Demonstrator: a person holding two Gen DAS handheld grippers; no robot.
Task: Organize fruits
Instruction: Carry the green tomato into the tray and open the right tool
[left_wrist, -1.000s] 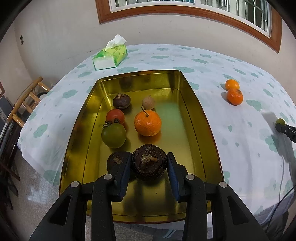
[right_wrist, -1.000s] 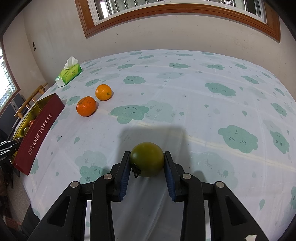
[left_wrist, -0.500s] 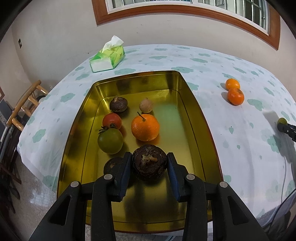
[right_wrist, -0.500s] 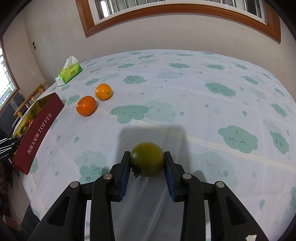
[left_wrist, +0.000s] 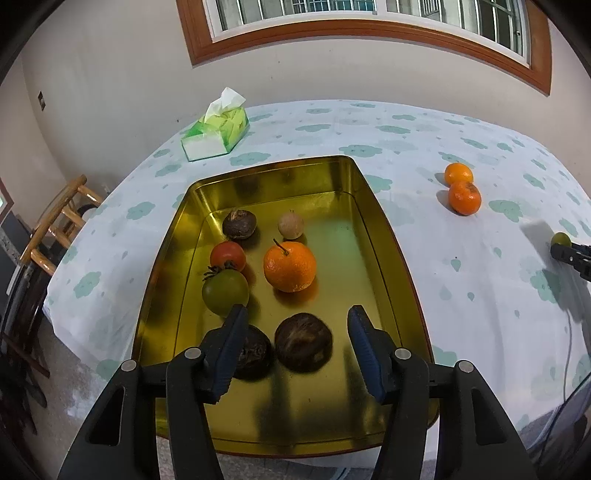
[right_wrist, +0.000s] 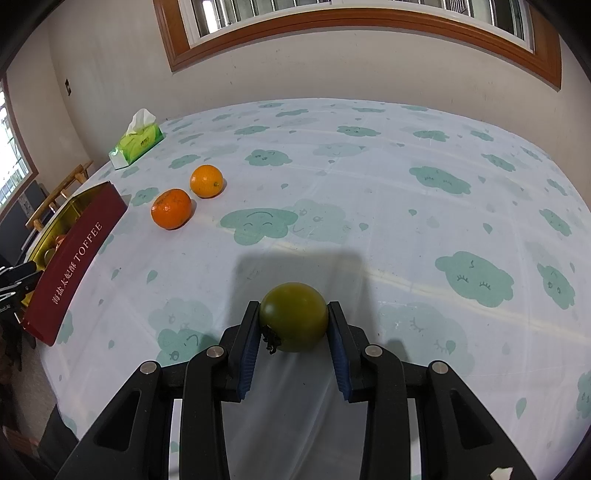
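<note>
Left gripper (left_wrist: 295, 328) over the near end of the gold tin tray (left_wrist: 384, 236): jaws opening, pads clear of the dark brown fruit (left_wrist: 303, 341) that sits between them on the tray floor, released and resting on its own. A second dark fruit (left_wrist: 255, 350) lies just beside it, partly behind the left finger. Further in, same tray: a green tomato (left_wrist: 225, 291) touching a red tomato (left_wrist: 228, 255), a stemmed orange (left_wrist: 290, 266) to their right, then another dark fruit (left_wrist: 239, 223) and a small tan round one (left_wrist: 291, 225) toward the far wall. Seven pieces in the tray, by my count. Right gripper (right_wrist: 293, 325) out over the cloud-print tablecloth (right_wrist: 406, 221), well apart from the tray: pads clamped on either side of a second green tomato (right_wrist: 293, 316), stem end turned toward the left pad. Whether it is lifted or resting on the cloth I cannot tell. Beyond it, two mandarins (right_wrist: 171, 208) lie loose on the cloth, just beside each other, between that gripper and the tray's red outer wall. Farthest back, a green tissue pack (right_wrist: 136, 146) near the table edge. Judgement: task well along but unfinished; the clamped tomato and both mandarins are not yet in the tray.
</note>
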